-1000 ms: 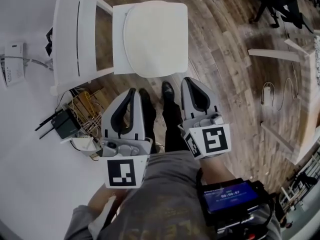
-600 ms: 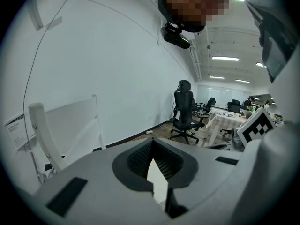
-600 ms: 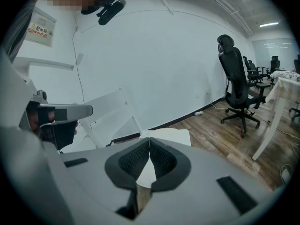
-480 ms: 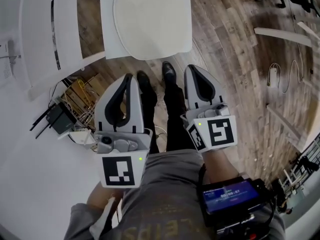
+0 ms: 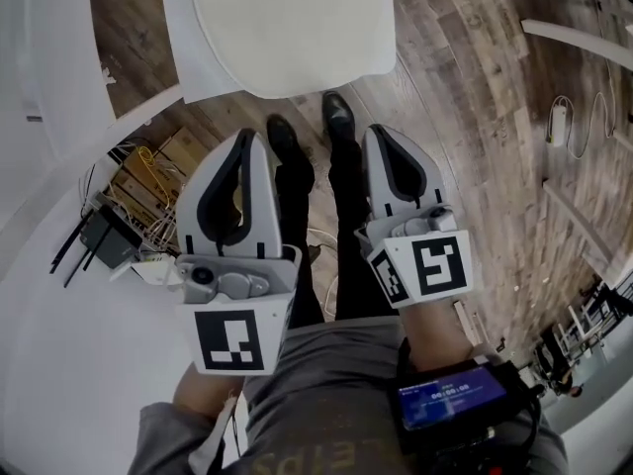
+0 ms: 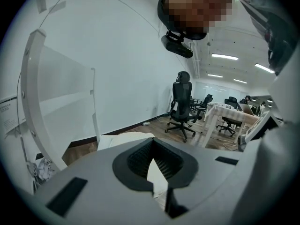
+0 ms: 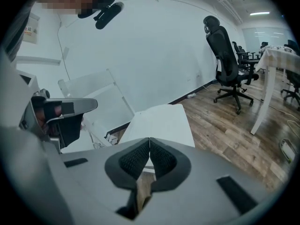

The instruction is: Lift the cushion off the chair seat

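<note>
The round-edged white cushion [image 5: 292, 23] lies on the white chair's seat [image 5: 176, 52] at the top of the head view. It shows again past the jaws in the left gripper view [image 6: 123, 139] and the right gripper view [image 7: 161, 123]. My left gripper [image 5: 252, 139] and right gripper [image 5: 381, 133] hang side by side short of the seat's front edge, above the person's legs. Both point toward the chair. In each the pads meet at the tips, with nothing between them. Neither touches the cushion.
The chair's slatted back [image 5: 59, 57] stands at the left. A black router [image 5: 99, 236] with tangled cables lies on the floor at the left. The person's shoes [image 5: 336, 117] stand just before the seat. A black office chair [image 7: 225, 64] and white table legs [image 5: 579, 33] are to the right.
The chair and cushion have slid toward the top of the head view and grown larger. Both grippers stay shut and side by side in front of the person.
</note>
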`<control>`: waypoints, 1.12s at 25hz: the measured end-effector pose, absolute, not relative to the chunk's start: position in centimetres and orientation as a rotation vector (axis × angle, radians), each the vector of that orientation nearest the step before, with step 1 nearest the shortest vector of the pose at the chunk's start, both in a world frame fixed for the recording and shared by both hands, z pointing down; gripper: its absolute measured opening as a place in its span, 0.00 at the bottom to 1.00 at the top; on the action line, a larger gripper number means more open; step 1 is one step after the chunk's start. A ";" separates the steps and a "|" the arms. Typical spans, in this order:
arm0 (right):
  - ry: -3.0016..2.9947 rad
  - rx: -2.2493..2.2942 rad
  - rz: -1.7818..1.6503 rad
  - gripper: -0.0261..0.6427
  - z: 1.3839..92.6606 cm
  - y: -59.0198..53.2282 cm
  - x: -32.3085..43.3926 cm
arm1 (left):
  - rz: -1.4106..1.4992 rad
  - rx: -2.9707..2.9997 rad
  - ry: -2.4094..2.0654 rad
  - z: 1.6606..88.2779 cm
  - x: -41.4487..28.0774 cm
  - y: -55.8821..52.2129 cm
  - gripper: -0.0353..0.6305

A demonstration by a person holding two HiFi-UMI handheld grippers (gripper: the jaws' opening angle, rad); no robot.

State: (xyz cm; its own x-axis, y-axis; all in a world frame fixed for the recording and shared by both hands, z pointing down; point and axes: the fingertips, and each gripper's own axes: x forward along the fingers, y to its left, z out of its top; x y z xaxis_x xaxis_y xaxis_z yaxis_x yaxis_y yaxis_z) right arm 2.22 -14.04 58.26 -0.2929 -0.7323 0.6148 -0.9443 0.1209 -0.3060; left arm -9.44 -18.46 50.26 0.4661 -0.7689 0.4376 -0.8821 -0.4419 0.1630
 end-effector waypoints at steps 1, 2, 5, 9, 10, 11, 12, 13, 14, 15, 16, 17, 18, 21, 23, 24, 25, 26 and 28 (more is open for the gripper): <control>-2.080 1.631 0.970 0.05 59.3 -13.7 2.1 | 0.434 2.349 -1.381 51.0 -9.4 -18.4 0.06; -2.068 1.624 0.988 0.05 60.3 -13.3 2.0 | 0.443 2.349 -1.371 51.8 -9.3 -18.3 0.06; -2.039 1.605 1.039 0.05 63.2 -12.2 1.7 | 0.462 2.344 -1.346 53.9 -9.1 -17.7 0.06; -1.997 1.602 1.097 0.05 66.5 -10.9 2.0 | 0.471 2.308 -1.335 57.0 -9.2 -17.1 0.06; -1.983 1.605 1.110 0.05 67.4 -10.6 2.1 | 0.473 2.299 -1.334 57.9 -9.3 -16.9 0.06; -1.970 1.606 1.122 0.05 68.4 -10.2 2.2 | 0.476 2.289 -1.331 58.8 -9.3 -16.6 0.06; -1.958 1.607 1.132 0.05 69.3 -9.8 2.3 | 0.481 2.279 -1.328 59.8 -9.4 -16.3 0.06; -1.948 1.606 1.142 0.05 70.2 -9.4 2.3 | 0.488 2.272 -1.322 60.6 -9.5 -16.0 0.06; -1.940 1.605 1.151 0.05 70.9 -9.0 2.3 | 0.496 2.267 -1.315 61.3 -9.5 -15.7 0.06; -1.932 1.605 1.160 0.05 71.5 -8.7 2.3 | 0.504 2.263 -1.308 61.9 -9.6 -15.4 0.06; -1.925 1.604 1.168 0.05 71.8 -8.5 2.3 | 0.511 2.259 -1.304 62.3 -9.6 -15.3 0.06; -1.919 1.604 1.175 0.05 72.1 -8.4 2.3 | 0.515 2.256 -1.302 62.5 -9.7 -15.2 0.06; -1.916 1.604 1.182 0.05 72.3 -8.4 2.3 | 0.516 2.254 -1.303 62.6 -9.7 -15.4 0.06; -1.920 1.604 1.202 0.05 72.2 -9.1 2.3 | 0.512 2.268 -1.308 62.0 -9.8 -16.2 0.06; -1.932 1.612 1.202 0.05 71.9 -9.9 2.3 | 0.510 2.285 -1.308 61.5 -10.1 -16.9 0.06; -1.940 1.620 1.205 0.05 71.8 -10.3 2.3 | 0.509 2.291 -1.309 61.4 -10.2 -17.3 0.06; -1.948 1.629 1.214 0.05 71.7 -10.7 2.4 | 0.506 2.293 -1.311 61.3 -10.3 -17.6 0.06; -1.956 1.640 1.229 0.05 71.7 -11.1 2.5 | 0.502 2.292 -1.313 61.3 -10.3 -17.9 0.06; -1.969 1.665 1.274 0.05 71.7 -11.7 2.6 | 0.498 2.290 -1.317 61.2 -10.4 -18.4 0.06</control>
